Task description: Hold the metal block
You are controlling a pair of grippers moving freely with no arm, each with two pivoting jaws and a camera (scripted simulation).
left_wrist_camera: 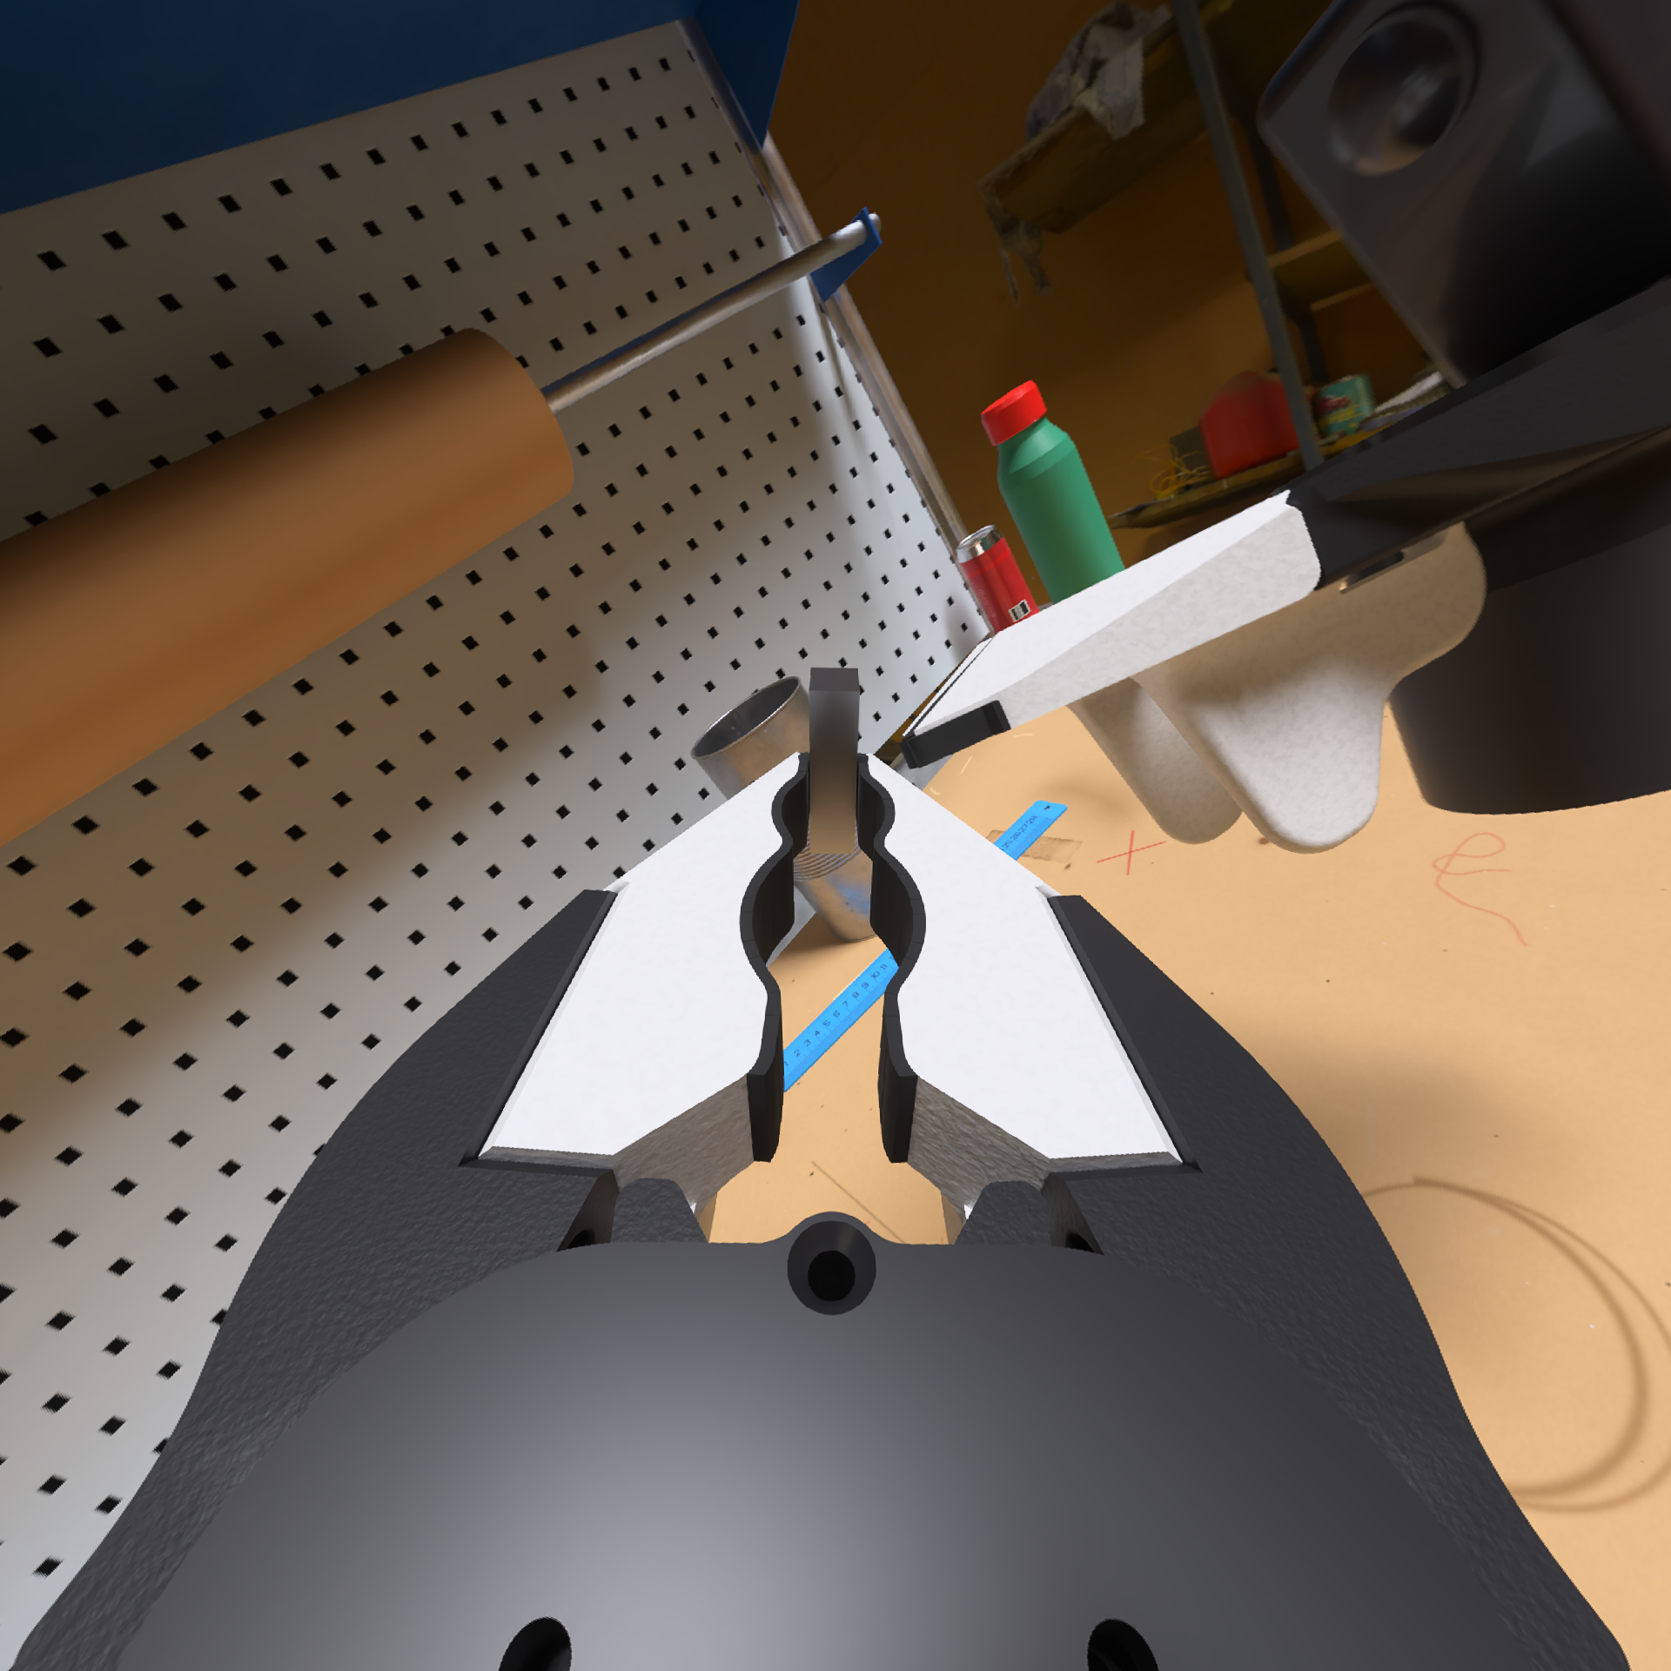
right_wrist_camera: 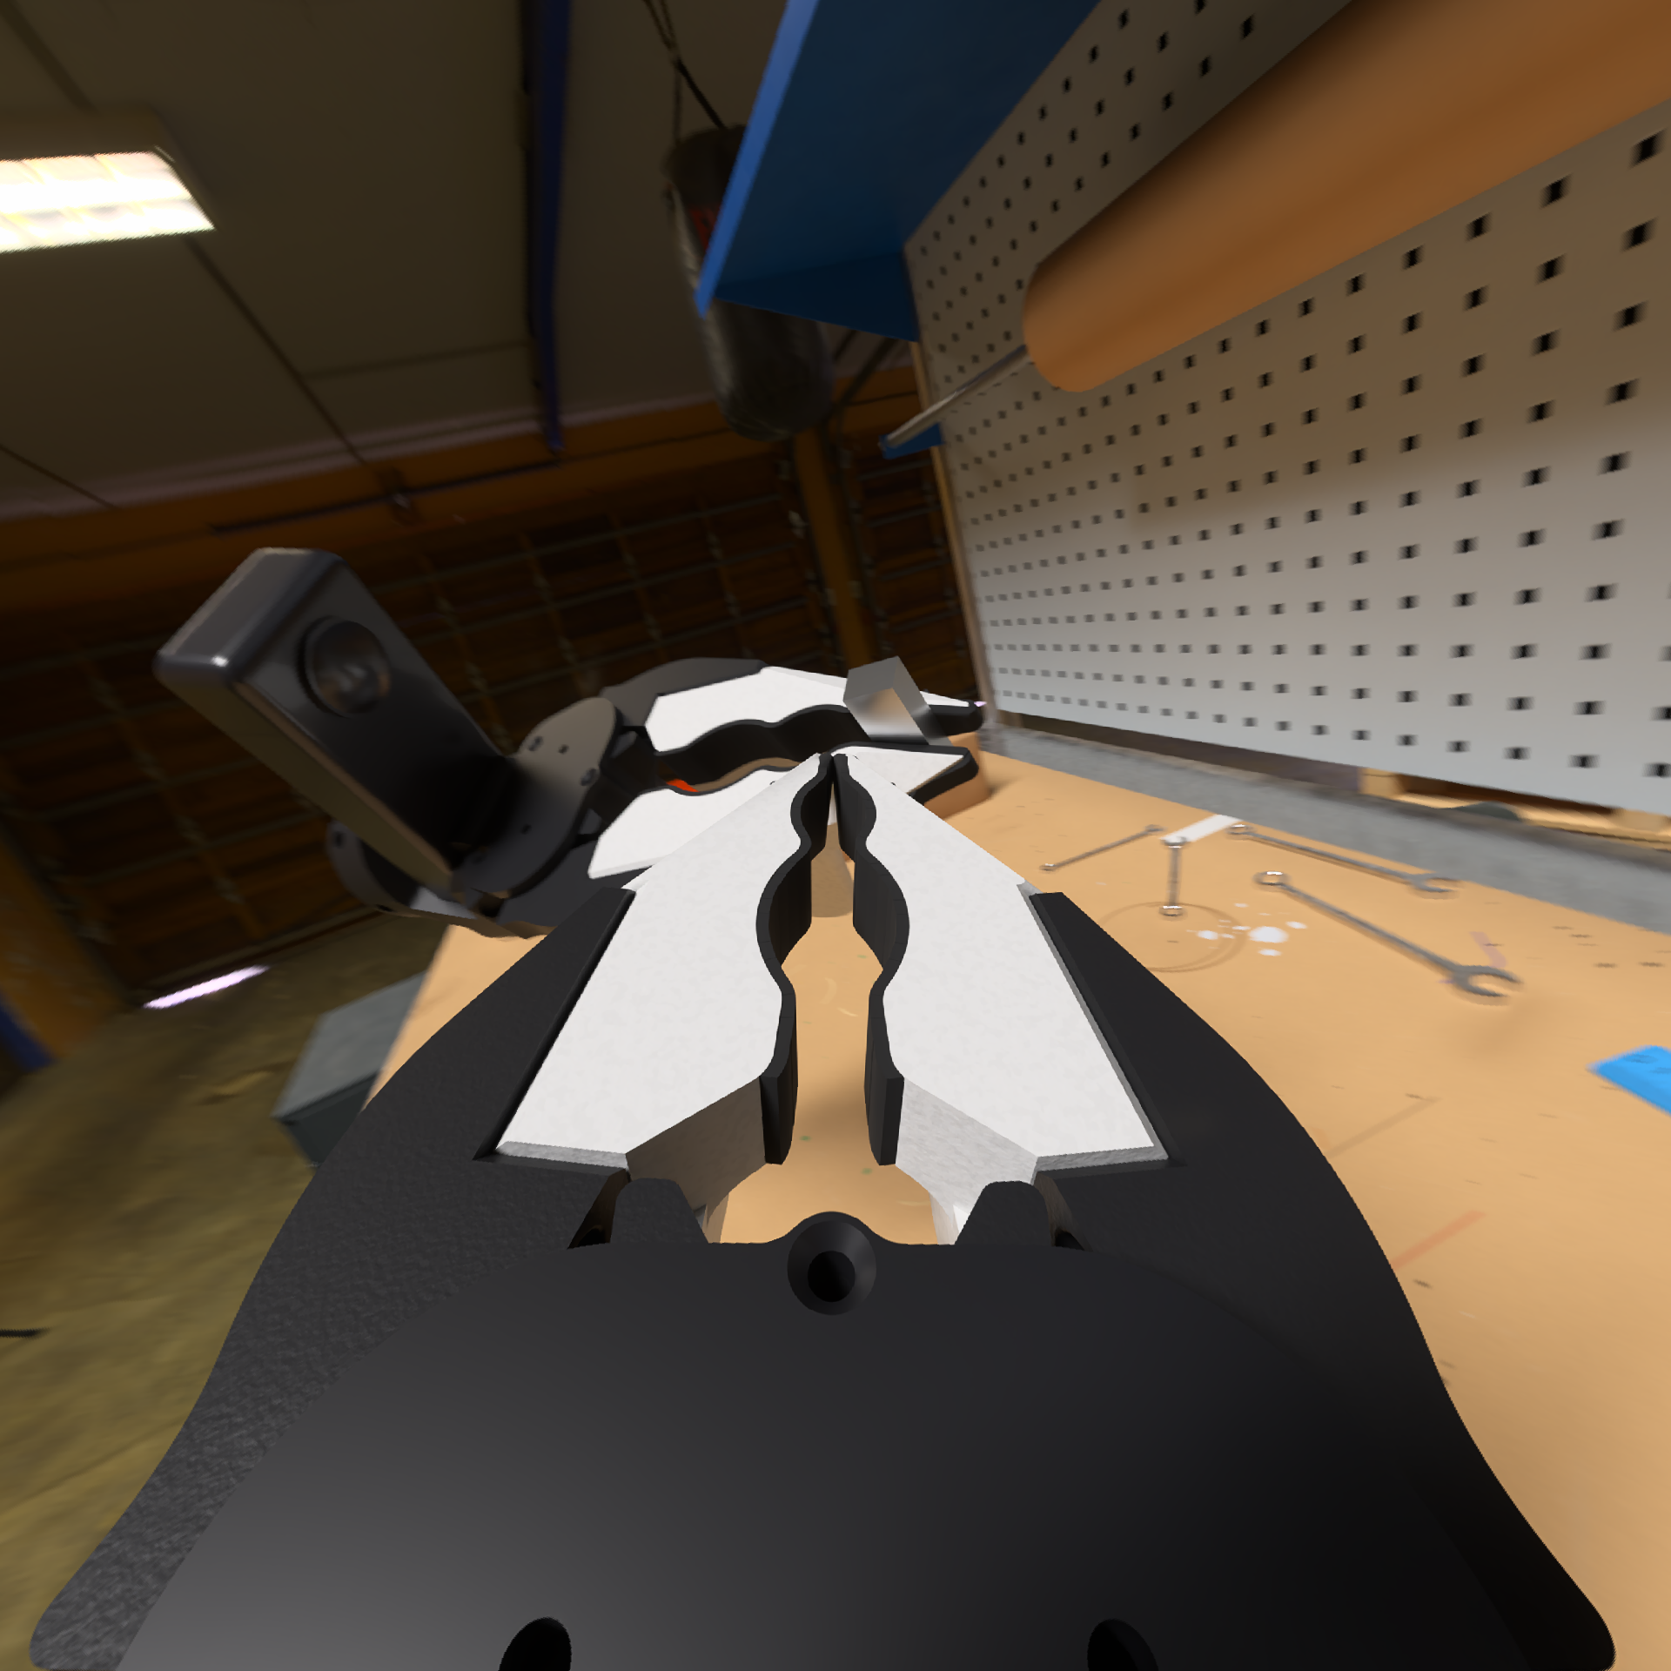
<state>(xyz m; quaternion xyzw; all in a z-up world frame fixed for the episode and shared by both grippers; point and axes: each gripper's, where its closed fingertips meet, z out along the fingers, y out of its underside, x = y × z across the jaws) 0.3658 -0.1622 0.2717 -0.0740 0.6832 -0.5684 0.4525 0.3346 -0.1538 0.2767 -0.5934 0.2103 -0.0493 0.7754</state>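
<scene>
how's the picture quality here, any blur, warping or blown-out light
Left wrist view: sharp on the metal block between the left gripper fingers; wide-angle bending stretches the pegboard, whose lower-left holes smear. Right wrist view: the ceiling light is blown out, the floor at left is smeared, and the room behind is dim.

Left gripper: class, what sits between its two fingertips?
In the left wrist view, the metal block is clamped between the left gripper fingertips, standing up past them. A metal cup lies behind.

right hand-held gripper (right_wrist_camera: 833, 776) fingertips together, left hand-held gripper (right_wrist_camera: 891, 714) clamping metal block (right_wrist_camera: 875, 696), wrenches (right_wrist_camera: 1383, 931) on workbench (right_wrist_camera: 1266, 1130)
</scene>
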